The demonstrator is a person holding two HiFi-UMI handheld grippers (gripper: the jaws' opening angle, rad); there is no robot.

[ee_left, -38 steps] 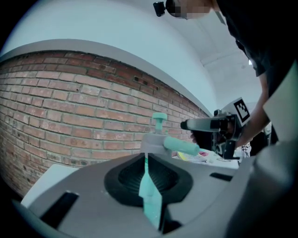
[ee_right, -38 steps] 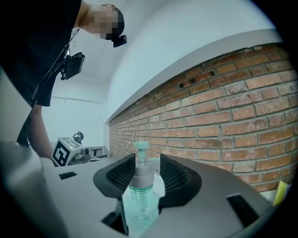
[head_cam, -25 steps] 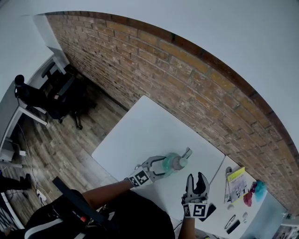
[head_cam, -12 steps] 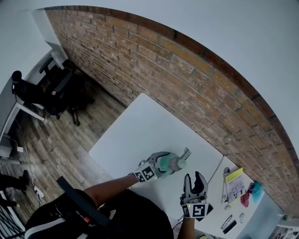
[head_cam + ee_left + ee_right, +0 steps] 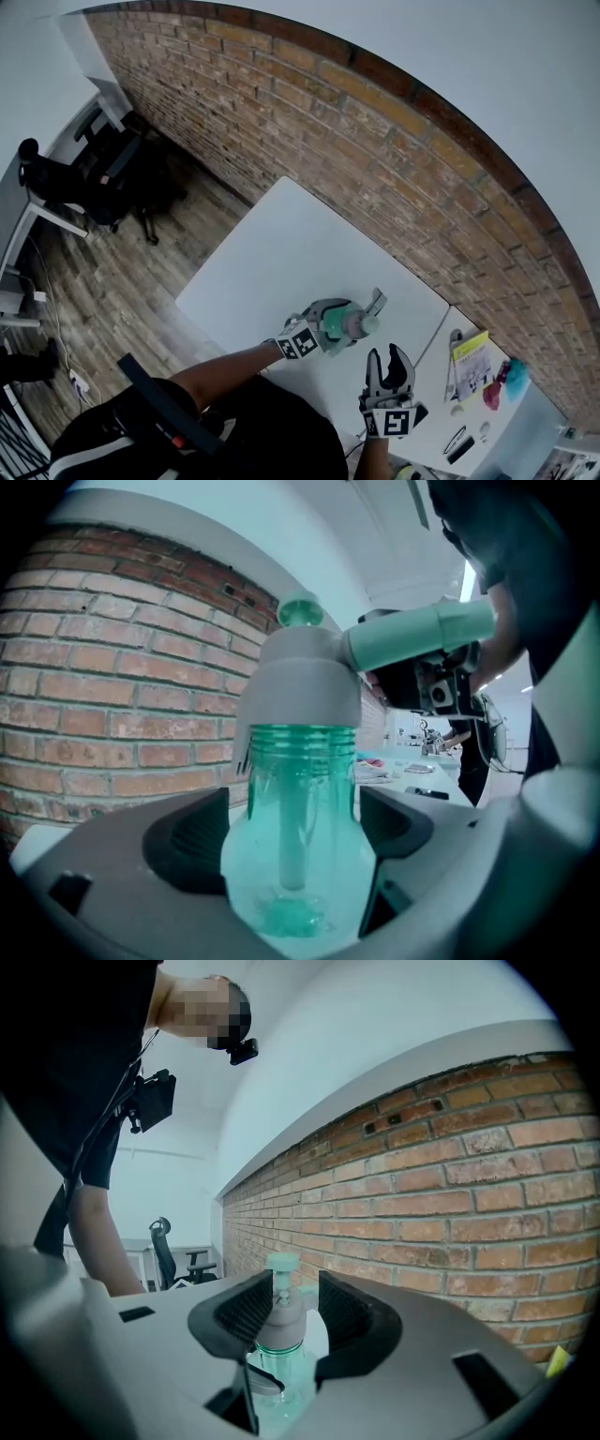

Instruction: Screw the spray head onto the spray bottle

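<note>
- Green-tinted spray bottle (image 5: pixel 354 324), spray head (image 5: pixel 375 302) on its neck, sits between the left gripper's (image 5: pixel 339 324) jaws; the right gripper (image 5: pixel 393 359) hovers nearby, apart.
- Left gripper view: jaws have just been opening, slack around the bottle; re-clamp low and square.
- Right gripper view: jaws half-spread, empty, bottle ahead; pinch the spray head, turn it level.

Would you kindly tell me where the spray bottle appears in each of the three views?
Head view: the spray bottle sits just below centre.
Left gripper view: the bottle fills the centre, large and close.
Right gripper view: the bottle is small at bottom centre.
Shared landmark: the brick wall behind it in every view.
</note>
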